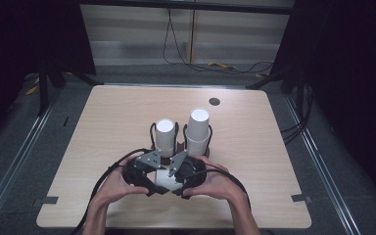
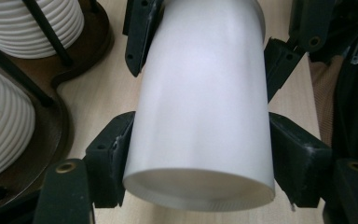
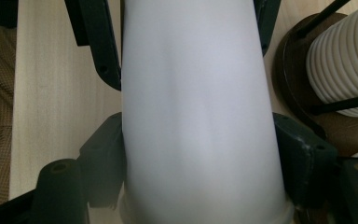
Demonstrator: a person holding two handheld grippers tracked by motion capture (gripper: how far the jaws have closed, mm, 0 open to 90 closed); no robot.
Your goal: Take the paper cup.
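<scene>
While both claws, left claw point(image 1: 162, 172) and right claw point(image 1: 172, 172), clamp one cup point(image 2: 200, 107) beside the rack point(image 1: 169, 157), pull apart straight and gently.

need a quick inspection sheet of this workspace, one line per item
surface: light wood table, small dark round disc near the far edge
job's things: one white cup lying between both grippers; two stacks of white cups in a dark wire-post holder
clutter: nothing seen
grippers: left gripper and right gripper both shut on the white cup, each held in a hand
cables: black cables trail from both grippers; wires on the floor behind
surroundings: grey floor, dark curtains, metal rails
</scene>
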